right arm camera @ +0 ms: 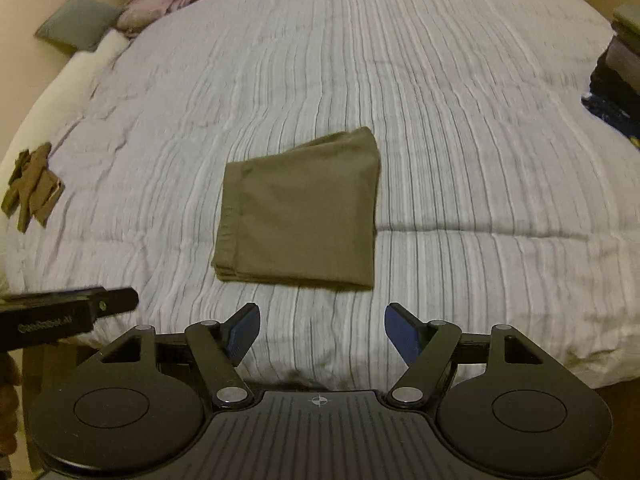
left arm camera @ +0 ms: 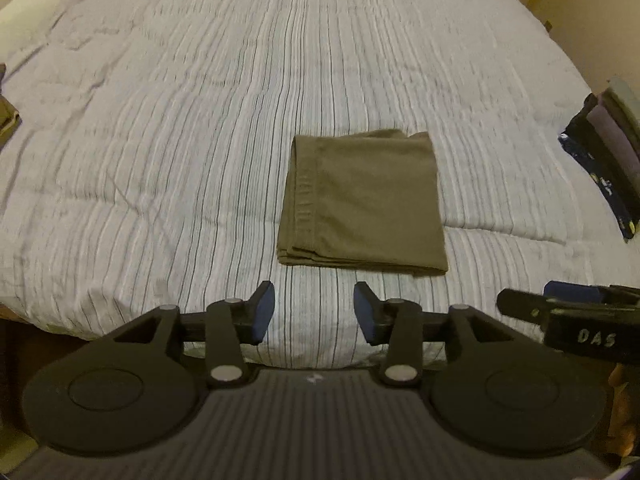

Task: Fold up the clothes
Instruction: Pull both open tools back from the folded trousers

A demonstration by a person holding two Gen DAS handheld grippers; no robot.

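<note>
Striped bedspread (left arm camera: 200,120), folded olive cloth (left arm camera: 360,204), left gripper (left arm camera: 314,312) and right gripper (right arm camera: 322,334) both released, empty

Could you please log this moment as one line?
olive garment folded on bed | left gripper open, empty | right gripper open, empty

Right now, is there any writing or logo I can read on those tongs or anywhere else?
"DAS": pale letters on the right tongs, seen from the left camera.
White print on the left tongs: too blurred to read.
Small crosshair mark on each camera's own body; no words.
</note>
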